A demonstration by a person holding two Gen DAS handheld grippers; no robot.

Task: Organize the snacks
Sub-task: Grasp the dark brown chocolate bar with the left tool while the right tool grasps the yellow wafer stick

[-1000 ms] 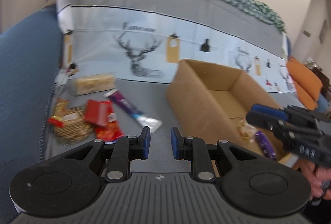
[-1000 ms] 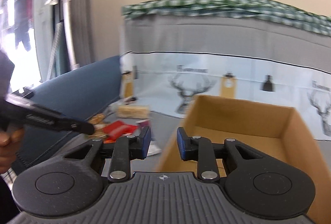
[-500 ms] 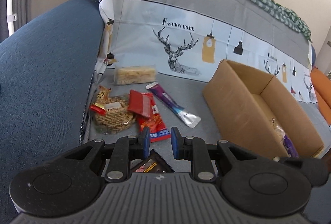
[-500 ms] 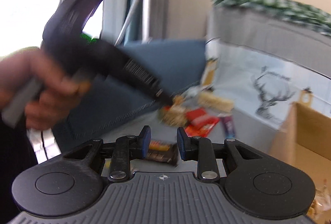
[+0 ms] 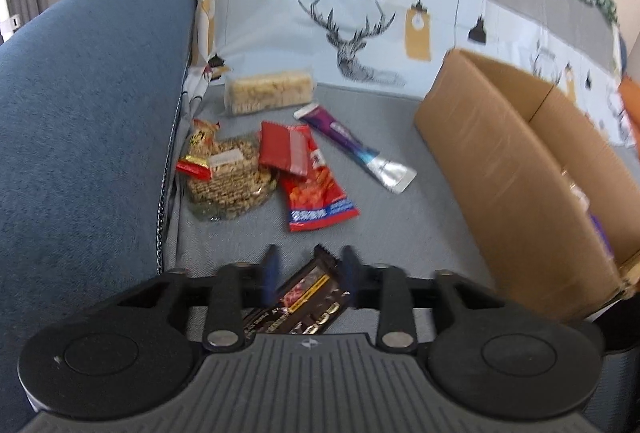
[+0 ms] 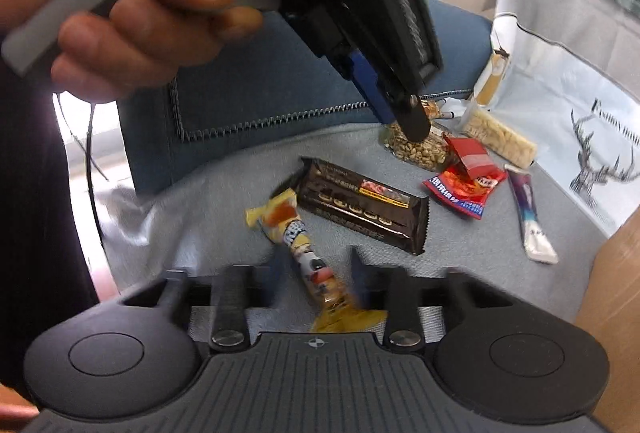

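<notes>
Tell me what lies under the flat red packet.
The flat red packet overlaps the round cereal bag and the red chili snack bag. Anything beneath its middle is hidden.

Right wrist view. The right gripper [image 6: 314, 269], jaws parted, is held over a yellow snack stick [image 6: 300, 241] on the grey sofa seat [image 6: 460, 253]. A dark chocolate bar [image 6: 364, 209] is seen just beyond. The left gripper [image 6: 400, 113], gripped by a hand [image 6: 132, 13], is poised, apparently above the seed snack [image 6: 416, 149]. A cardboard box [image 6: 612, 293] occupies the seat's right edge.

Grey sofa seat [image 5: 420, 217], cardboard box [image 5: 516, 169] at right, dark chocolate bar [image 6: 362, 205], yellow candy wrapper [image 6: 298, 237], purple sachet [image 5: 354, 149], red packets [image 5: 316, 189], noodle pack [image 5: 228, 181], pale cracker pack [image 5: 270, 91].
</notes>
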